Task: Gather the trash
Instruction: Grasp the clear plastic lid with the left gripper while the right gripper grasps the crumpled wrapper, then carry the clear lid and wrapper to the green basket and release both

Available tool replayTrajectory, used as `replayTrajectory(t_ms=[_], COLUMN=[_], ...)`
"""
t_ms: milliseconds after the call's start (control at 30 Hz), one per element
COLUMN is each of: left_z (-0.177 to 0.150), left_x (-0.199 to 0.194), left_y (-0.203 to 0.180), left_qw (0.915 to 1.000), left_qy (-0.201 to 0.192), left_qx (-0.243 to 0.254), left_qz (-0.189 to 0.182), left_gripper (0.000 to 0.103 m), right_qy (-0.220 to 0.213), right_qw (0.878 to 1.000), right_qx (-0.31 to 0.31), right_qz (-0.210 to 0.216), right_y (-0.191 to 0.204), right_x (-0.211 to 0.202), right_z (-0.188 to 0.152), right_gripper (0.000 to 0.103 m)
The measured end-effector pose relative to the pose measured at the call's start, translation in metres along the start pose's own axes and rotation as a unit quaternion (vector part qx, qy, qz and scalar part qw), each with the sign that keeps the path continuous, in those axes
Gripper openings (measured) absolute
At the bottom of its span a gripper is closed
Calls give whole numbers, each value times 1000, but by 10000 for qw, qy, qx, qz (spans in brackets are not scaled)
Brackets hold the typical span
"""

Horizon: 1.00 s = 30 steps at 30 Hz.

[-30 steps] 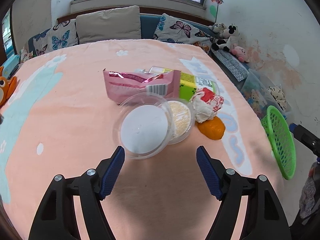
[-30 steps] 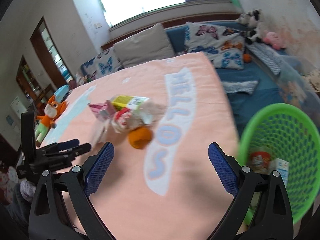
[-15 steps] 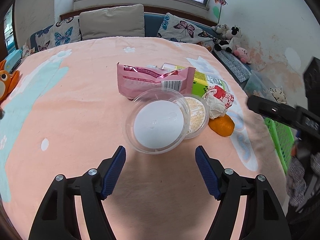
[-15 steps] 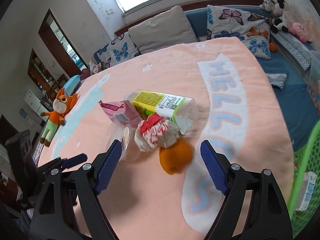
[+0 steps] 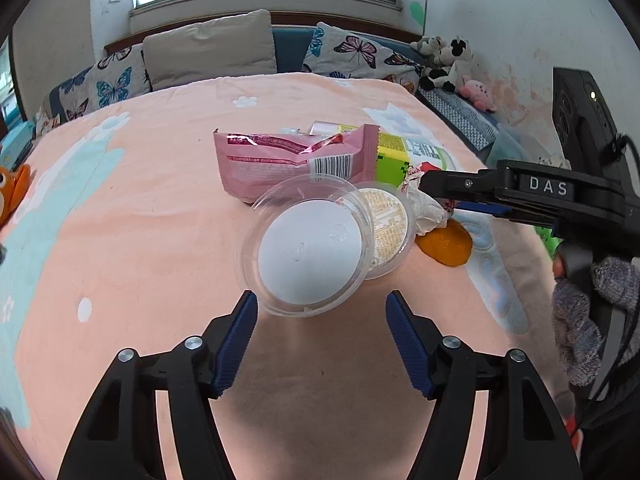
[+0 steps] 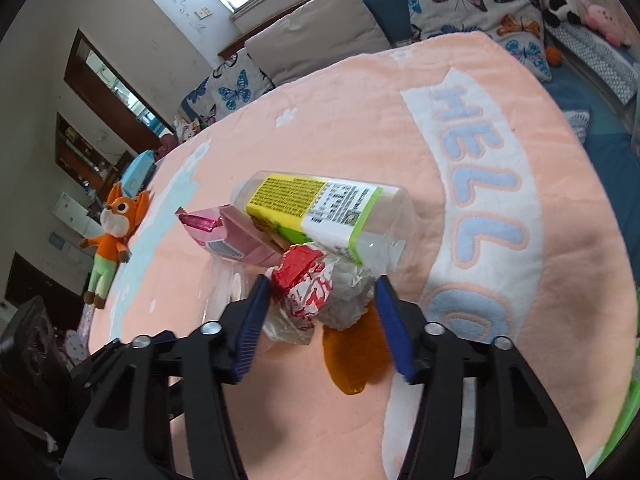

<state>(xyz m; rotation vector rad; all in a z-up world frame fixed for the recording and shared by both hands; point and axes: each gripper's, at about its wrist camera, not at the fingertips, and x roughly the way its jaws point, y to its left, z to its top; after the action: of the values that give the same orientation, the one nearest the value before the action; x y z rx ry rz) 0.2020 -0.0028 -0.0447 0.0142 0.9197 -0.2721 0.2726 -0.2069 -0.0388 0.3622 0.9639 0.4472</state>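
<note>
Trash lies in a heap on the peach blanket (image 5: pixel 152 240). A clear plastic lid (image 5: pixel 304 252) leans on a round cup (image 5: pixel 390 226). Behind them lie a pink wrapper (image 5: pixel 288 160) and a clear bottle with a green-yellow label (image 6: pixel 320 204). A crumpled red-and-white wrapper (image 6: pixel 316 292) sits beside an orange peel (image 6: pixel 356 352). My left gripper (image 5: pixel 320 320) is open just short of the lid. My right gripper (image 6: pixel 320 308) is open, its jaws on either side of the crumpled wrapper.
Butterfly pillows (image 5: pixel 356 52) and plush toys (image 5: pixel 448 60) line the sofa at the back. An orange fox toy (image 6: pixel 116 236) lies at the blanket's left edge. A green basket edge (image 6: pixel 624 424) shows at the far right.
My right gripper swung away from the green basket and closed in on the heap until its jaws straddle the crumpled wrapper. My left gripper moved slightly nearer the lid.
</note>
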Motion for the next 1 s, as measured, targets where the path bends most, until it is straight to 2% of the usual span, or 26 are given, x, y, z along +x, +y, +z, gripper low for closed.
replayTrajectory(t_ms=[267, 433, 633, 800, 1000], left_z=[1, 1, 0, -3, -5], left_x=[9, 7, 0, -15, -34], left_y=[-4, -4, -9, -12, -19], left_qw=[9998, 9996, 9992, 9988, 9973], left_qy=[5, -60, -164, -262, -299], left_qx=[207, 256, 317, 258, 141], left_qz=[31, -79, -189, -315, -656], left_gripper=[44, 24, 8, 4, 3], right_qy=[-177, -362, -590, -770, -963], right_qw=[9998, 9993, 9981, 9968, 9949], right_qx=[-72, -73, -186, -133, -86], right_qz=[30, 57, -82, -140, -292], right_y=[3, 3, 3, -4, -18], right_x=[-17, -37, -63, -87, -117], right_z=[-4, -6, -16, -25, -38], right_gripper=[49, 49, 49, 49, 49])
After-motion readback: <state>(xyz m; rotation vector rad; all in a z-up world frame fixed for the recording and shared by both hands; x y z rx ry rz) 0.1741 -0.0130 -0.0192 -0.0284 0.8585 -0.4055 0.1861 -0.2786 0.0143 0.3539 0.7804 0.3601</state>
